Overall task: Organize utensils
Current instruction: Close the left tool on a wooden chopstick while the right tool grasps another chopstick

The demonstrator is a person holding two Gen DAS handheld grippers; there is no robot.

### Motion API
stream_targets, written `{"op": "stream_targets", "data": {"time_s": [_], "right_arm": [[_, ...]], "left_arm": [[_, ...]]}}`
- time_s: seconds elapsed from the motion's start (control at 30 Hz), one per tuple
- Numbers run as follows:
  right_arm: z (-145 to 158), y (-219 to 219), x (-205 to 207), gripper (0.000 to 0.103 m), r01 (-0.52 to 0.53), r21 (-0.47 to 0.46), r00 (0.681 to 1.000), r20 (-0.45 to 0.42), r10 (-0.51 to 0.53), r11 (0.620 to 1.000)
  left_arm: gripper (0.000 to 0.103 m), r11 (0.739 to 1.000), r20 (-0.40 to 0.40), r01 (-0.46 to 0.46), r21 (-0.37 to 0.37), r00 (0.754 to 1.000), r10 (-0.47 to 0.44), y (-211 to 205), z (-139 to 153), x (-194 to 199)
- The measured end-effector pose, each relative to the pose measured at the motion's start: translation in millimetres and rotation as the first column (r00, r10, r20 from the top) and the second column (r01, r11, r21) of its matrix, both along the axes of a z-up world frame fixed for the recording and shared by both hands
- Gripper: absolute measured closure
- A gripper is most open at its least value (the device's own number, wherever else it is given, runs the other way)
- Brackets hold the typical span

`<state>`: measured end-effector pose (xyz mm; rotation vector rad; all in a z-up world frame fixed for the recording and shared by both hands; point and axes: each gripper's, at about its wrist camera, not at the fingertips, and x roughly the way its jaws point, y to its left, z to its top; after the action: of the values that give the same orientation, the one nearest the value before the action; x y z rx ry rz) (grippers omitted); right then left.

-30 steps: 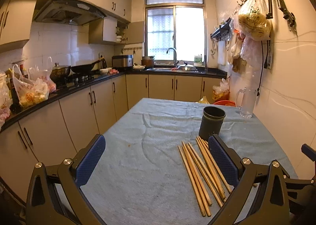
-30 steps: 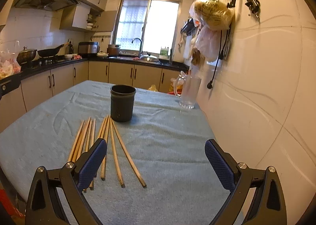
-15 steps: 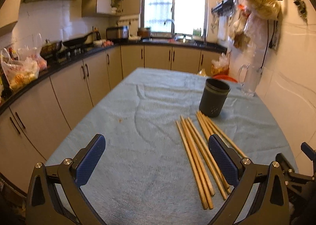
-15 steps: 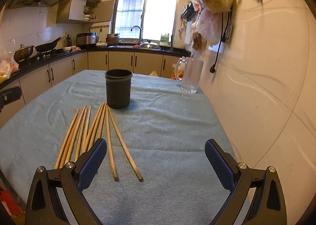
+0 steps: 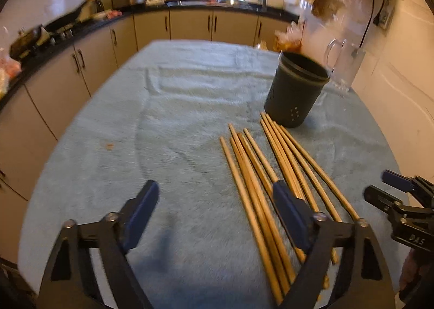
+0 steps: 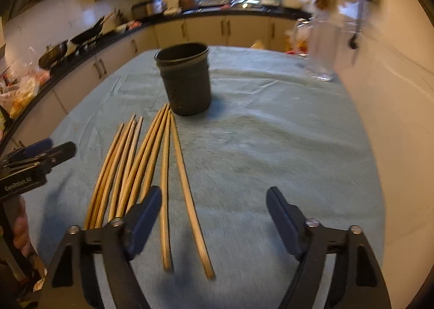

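The step in hand is the approach to the first pick: all the chopsticks (image 5: 274, 181) lie loose in a fan on the blue cloth (image 5: 173, 124), their far tips just beside the dark cup (image 5: 295, 89), which stands upright and looks empty as far as its mouth shows. The left gripper (image 5: 214, 216) hangs low over the near end of the fan, its jaws closing with nothing pinched; its right pad sits over the sticks while the left one is over bare cloth. The right gripper (image 6: 214, 216) is also closing on nothing, with the two outermost sticks (image 6: 176, 187) lying between its jaws but untouched. Next, I judge, one gripper must come down to the cloth, straddle a stick or a small bundle and pinch it near the thick end so it can be tipped upright into the cup; the thin round sticks may roll or fan out. Compared with a second ago, both views have tilted down and drawn closer to the table, both pairs of jaws are narrower, and the sticks and cup have not shifted
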<state>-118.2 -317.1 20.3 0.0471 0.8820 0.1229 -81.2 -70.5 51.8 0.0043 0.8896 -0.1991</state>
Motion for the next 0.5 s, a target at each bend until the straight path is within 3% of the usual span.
{"op": "stream_targets", "data": {"time_s": [0.1,0.13,0.23,0.3,0.37,0.5], "right_arm": [[-12,5,24,0.034,-0.026,0.026,0.999,-0.043,0.027,0.999],[-16,7,31,0.040,-0.033,0.036,0.997,-0.062,0.035,0.999],[-26,13,47,0.046,-0.050,0.041,0.994,-0.099,0.054,0.998],[-31,17,53,0.050,-0.059,0.025,0.992,-0.112,0.062,0.998],[-37,21,59,0.055,-0.064,0.016,0.989,-0.134,0.065,0.998],[-39,26,62,0.056,-0.067,-0.017,0.990,-0.126,0.064,0.998]], "left_arm": [[0.041,1.000,-0.070,0.019,-0.009,0.997,-0.019,-9,-16,18],[0.049,1.000,-0.088,0.023,-0.005,0.996,-0.023,-11,-21,21],[0.059,0.999,-0.136,0.033,-0.002,0.990,-0.033,-15,-33,27],[0.065,1.000,-0.119,0.025,-0.014,0.993,-0.027,-13,-34,28],[0.081,1.000,-0.118,0.020,0.003,0.993,-0.020,-13,-35,30],[0.087,0.999,-0.106,0.021,0.044,0.994,-0.017,-12,-35,31]]}}
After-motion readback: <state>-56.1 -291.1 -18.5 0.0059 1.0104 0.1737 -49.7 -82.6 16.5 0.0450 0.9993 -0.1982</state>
